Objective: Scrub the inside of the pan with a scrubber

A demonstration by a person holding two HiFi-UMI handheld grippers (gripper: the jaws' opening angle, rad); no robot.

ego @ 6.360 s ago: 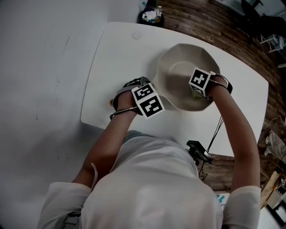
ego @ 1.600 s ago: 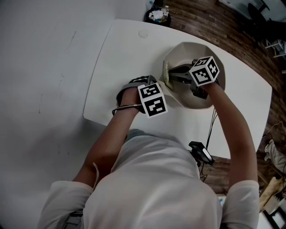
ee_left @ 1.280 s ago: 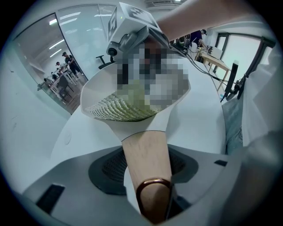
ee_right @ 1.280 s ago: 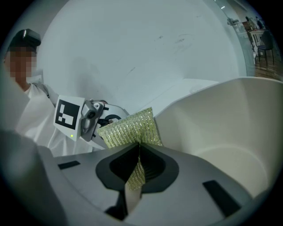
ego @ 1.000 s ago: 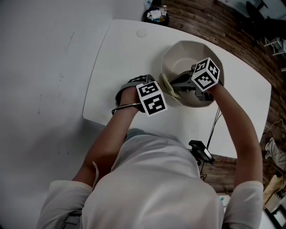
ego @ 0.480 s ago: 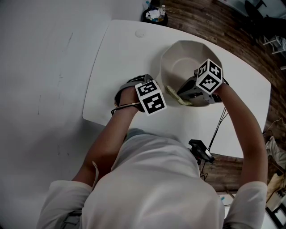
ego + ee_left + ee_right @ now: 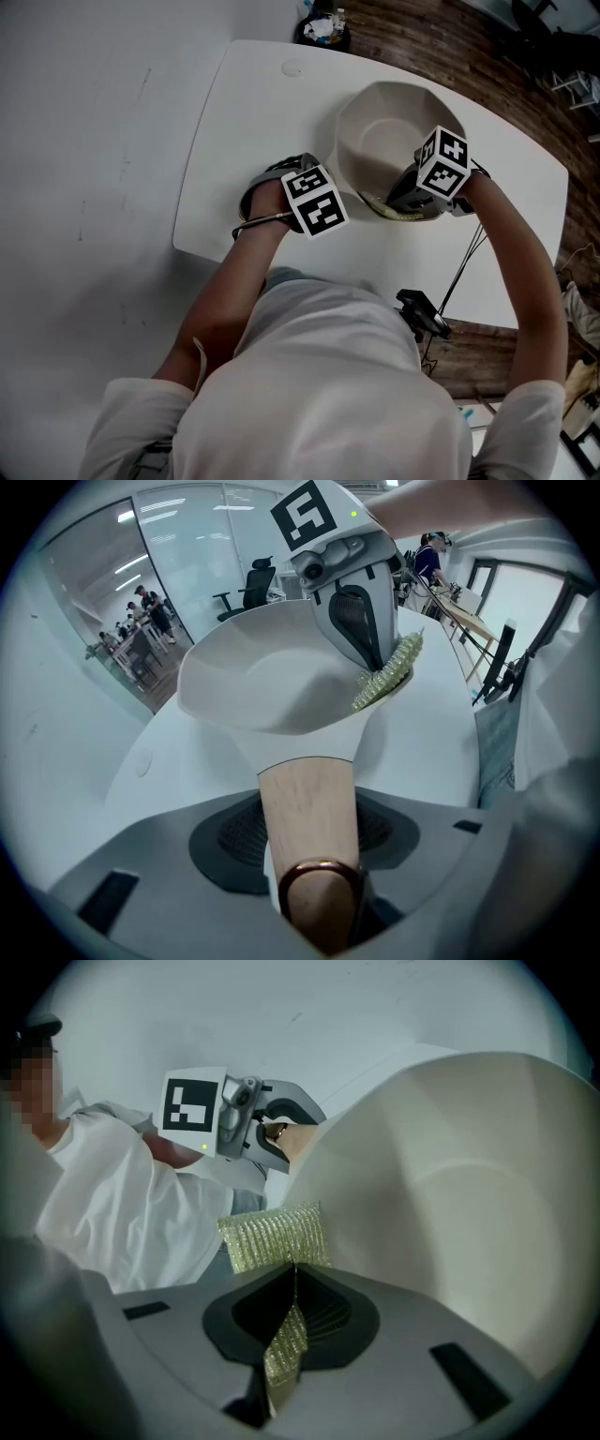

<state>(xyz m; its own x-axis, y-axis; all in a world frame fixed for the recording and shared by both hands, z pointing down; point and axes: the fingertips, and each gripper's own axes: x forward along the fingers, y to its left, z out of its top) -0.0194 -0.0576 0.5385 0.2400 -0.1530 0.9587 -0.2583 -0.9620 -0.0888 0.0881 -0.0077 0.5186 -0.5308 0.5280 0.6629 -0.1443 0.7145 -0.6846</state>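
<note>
Black-and-white square patterns are showing on the cube [image 7: 314, 200] atop my left tool [image 7: 309, 834] and on the one atop my right tool [image 7: 292, 1283].

I am gripping the wooden handle [image 7: 309, 799] of the pan [image 7: 389, 131] with the left tool, its jaws clamped on either side of the wood. The right tool is pinching the yellow-green scrubber [image 7: 274, 1232] flat between closed jaws. The scrubber's free end is sitting at the pan's near rim, to the right of the handle.

The pan is resting on the white counter [image 7: 244, 141]. Beyond the pan's far side, off the counter, a bin [image 7: 319, 33] of rubbish is standing on the wood floor [image 7: 441, 47]. Nearer me than the pan, a cable [image 7: 461, 272] is trailing off the counter's edge beside a small black device [image 7: 419, 317]. From the head view, my right tool is covering part of the pan's near wall.

Past the pan, the left gripper view is showing a glass-walled office with a chair [image 7: 251, 581] and people [image 7: 150, 611]. The right gripper view is showing my white shirt [image 7: 122, 1204] beside the pan's rim.
</note>
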